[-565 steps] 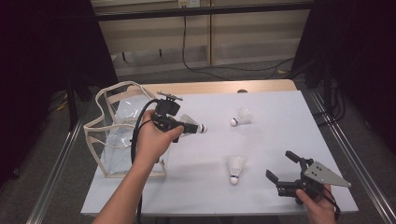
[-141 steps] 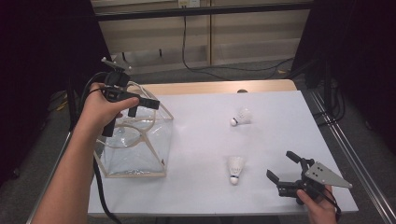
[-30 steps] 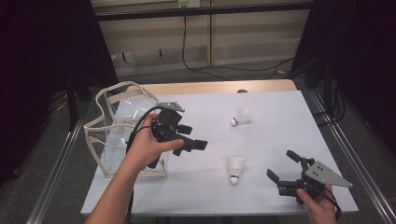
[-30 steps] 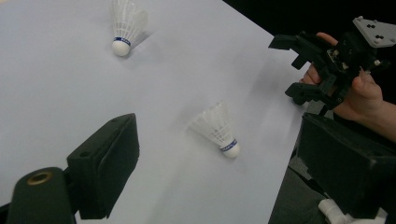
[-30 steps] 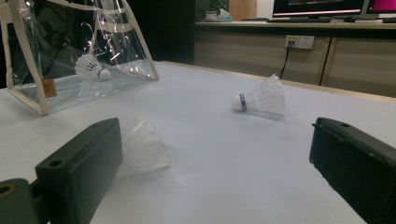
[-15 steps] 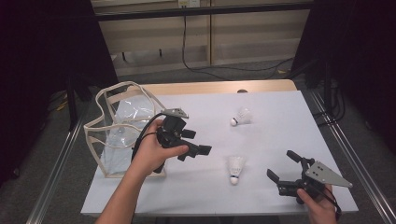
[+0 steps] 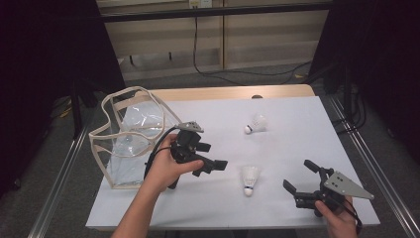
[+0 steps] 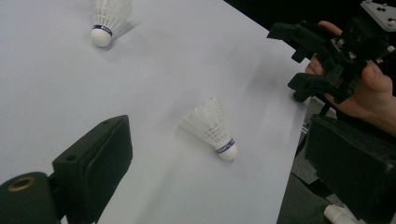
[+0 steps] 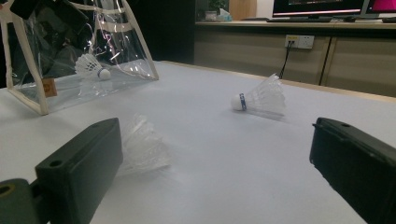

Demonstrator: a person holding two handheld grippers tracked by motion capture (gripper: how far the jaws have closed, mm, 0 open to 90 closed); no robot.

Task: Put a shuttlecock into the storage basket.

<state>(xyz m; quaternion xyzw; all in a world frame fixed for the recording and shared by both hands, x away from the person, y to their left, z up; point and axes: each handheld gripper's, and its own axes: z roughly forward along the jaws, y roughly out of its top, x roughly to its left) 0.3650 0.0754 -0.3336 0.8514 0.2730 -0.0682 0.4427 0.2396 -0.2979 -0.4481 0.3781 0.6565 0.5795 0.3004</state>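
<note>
High view: one birdie already in the clear bag, two on the table, left gripper spread wide, just opening, empty, near the closer birdie.

Near shuttlecock partly behind right tool's jaw

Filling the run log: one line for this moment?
left gripper: open, nothing between jaws, opening, beside near shuttlecock | right gripper: open, nothing held | far shuttlecock: on table
</note>
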